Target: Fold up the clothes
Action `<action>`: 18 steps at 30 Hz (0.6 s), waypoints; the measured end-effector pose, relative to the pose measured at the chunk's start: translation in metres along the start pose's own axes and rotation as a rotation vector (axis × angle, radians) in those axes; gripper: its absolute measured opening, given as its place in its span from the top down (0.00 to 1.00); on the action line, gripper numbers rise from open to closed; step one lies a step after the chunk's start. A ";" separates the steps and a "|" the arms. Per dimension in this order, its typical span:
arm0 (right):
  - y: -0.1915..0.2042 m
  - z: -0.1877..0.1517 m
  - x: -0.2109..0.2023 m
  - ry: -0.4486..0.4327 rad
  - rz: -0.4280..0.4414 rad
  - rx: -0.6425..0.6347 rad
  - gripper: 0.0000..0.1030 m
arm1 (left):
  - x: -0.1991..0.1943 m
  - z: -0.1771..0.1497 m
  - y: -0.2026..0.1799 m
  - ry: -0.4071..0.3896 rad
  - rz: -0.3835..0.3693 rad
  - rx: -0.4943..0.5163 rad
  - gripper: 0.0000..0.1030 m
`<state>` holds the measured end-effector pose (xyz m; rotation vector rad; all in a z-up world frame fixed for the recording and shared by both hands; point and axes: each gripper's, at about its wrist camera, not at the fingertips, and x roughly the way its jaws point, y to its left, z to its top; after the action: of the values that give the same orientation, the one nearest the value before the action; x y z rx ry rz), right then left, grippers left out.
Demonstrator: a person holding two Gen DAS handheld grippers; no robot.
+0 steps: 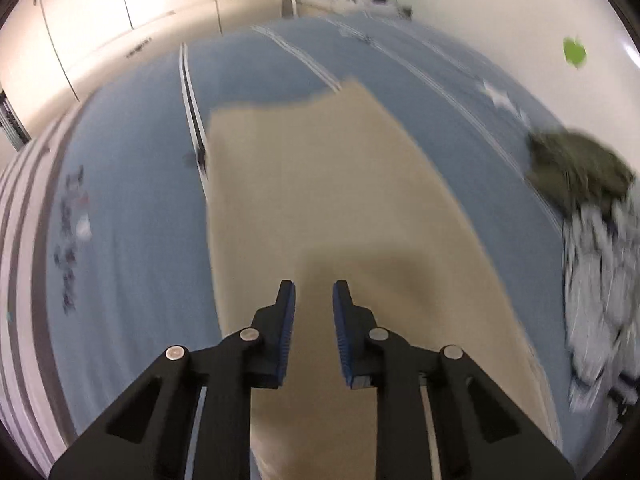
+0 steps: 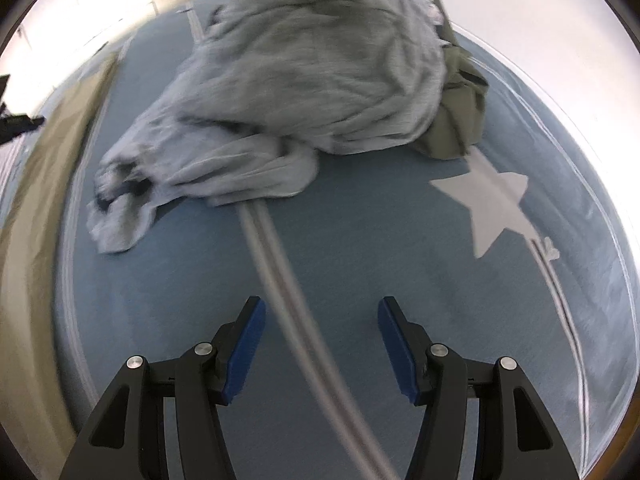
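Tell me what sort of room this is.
Most likely a bedroom. The work surface looks like a bed with a blue star-print bedspread, pale wardrobe doors line the far wall, and a tan garment and a crumpled grey garment lie on it.

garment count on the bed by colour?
Beige garment, laid flat: 1
Grey striped garment, crumpled: 1
Olive green garment, partly under the grey one: 1
Total: 3, all on the blue bedspread.
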<state>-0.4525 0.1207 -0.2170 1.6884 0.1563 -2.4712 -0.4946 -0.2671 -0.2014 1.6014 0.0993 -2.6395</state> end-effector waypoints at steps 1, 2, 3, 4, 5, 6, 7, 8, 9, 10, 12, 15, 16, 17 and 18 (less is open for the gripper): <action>0.008 -0.001 -0.004 -0.005 0.009 -0.013 0.47 | 0.008 -0.011 0.001 0.029 0.032 0.012 0.84; 0.016 -0.001 -0.009 -0.011 0.018 -0.028 0.47 | 0.013 -0.018 0.006 0.041 0.063 0.015 0.84; 0.024 0.000 -0.014 -0.016 0.031 -0.041 0.47 | 0.017 -0.023 0.012 0.043 0.088 0.006 0.83; 0.034 0.001 -0.018 -0.020 0.051 -0.052 0.47 | 0.015 -0.029 0.023 0.024 0.110 -0.023 0.84; 0.044 0.002 -0.023 -0.024 0.075 -0.064 0.47 | 0.009 -0.031 0.030 0.013 0.124 -0.063 0.84; 0.056 0.005 -0.027 -0.031 0.096 -0.078 0.47 | 0.003 -0.034 0.037 0.001 0.133 -0.101 0.84; 0.068 0.008 -0.031 -0.040 0.112 -0.096 0.47 | -0.008 -0.039 0.042 -0.012 0.119 -0.138 0.83; 0.081 0.012 -0.034 -0.047 0.126 -0.114 0.47 | -0.018 -0.045 0.046 -0.026 0.105 -0.174 0.83; 0.095 0.017 -0.035 -0.055 0.148 -0.130 0.47 | -0.030 -0.051 0.050 -0.037 0.091 -0.206 0.83; 0.100 0.034 -0.033 -0.060 0.177 -0.140 0.47 | -0.044 -0.060 0.049 -0.037 0.075 -0.220 0.83; 0.104 0.023 -0.045 -0.064 0.238 -0.166 0.47 | -0.068 -0.082 0.041 -0.022 0.022 -0.225 0.83; 0.122 -0.004 -0.081 -0.058 0.317 -0.215 0.47 | -0.093 -0.121 0.020 0.018 -0.057 -0.207 0.83; 0.133 -0.009 -0.086 -0.050 0.337 -0.235 0.47 | -0.107 -0.140 0.009 0.043 -0.084 -0.204 0.83; 0.144 -0.011 -0.085 -0.039 0.354 -0.256 0.47 | -0.117 -0.158 0.000 0.058 -0.110 -0.208 0.83; 0.155 -0.013 -0.084 -0.028 0.372 -0.276 0.47 | -0.119 -0.170 -0.005 0.073 -0.135 -0.205 0.83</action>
<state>-0.3826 -0.0250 -0.1444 1.4212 0.1555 -2.0910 -0.2902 -0.2466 -0.1740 1.6759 0.4810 -2.5636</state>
